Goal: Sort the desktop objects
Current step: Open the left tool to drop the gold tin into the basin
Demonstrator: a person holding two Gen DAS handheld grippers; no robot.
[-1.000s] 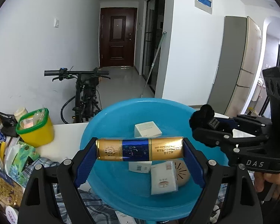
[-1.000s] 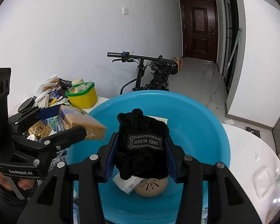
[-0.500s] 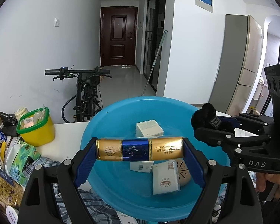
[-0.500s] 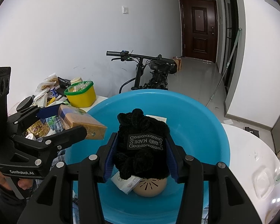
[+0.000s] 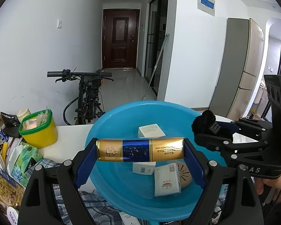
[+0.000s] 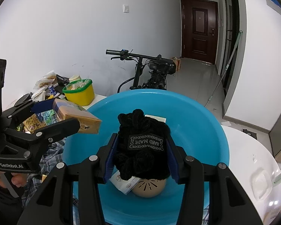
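My left gripper (image 5: 139, 151) is shut on a gold and blue carton (image 5: 140, 150), held crosswise above the blue basin (image 5: 121, 185). My right gripper (image 6: 142, 150) is shut on a black knitted scrunchie (image 6: 142, 146) with a "HAND MADE" label, also above the basin (image 6: 196, 116). In the basin lie a white box (image 5: 150, 130), a white tissue pack (image 5: 166, 180), a small white carton (image 5: 143, 167) and a tan round disc (image 5: 185, 174). The right gripper also shows at the right of the left wrist view (image 5: 208, 129), the left gripper at the left of the right wrist view (image 6: 80, 120).
A yellow tub with green rim (image 5: 38, 129) stands left of the basin on the white table (image 5: 69, 138). Snack packets (image 5: 3, 168) and a plaid cloth (image 5: 88, 206) lie at the left. A bicycle (image 5: 88, 95) stands behind the table.
Both grippers have risen slightly with their objects; the basin sits a little lower in both views. Grips are unchanged.
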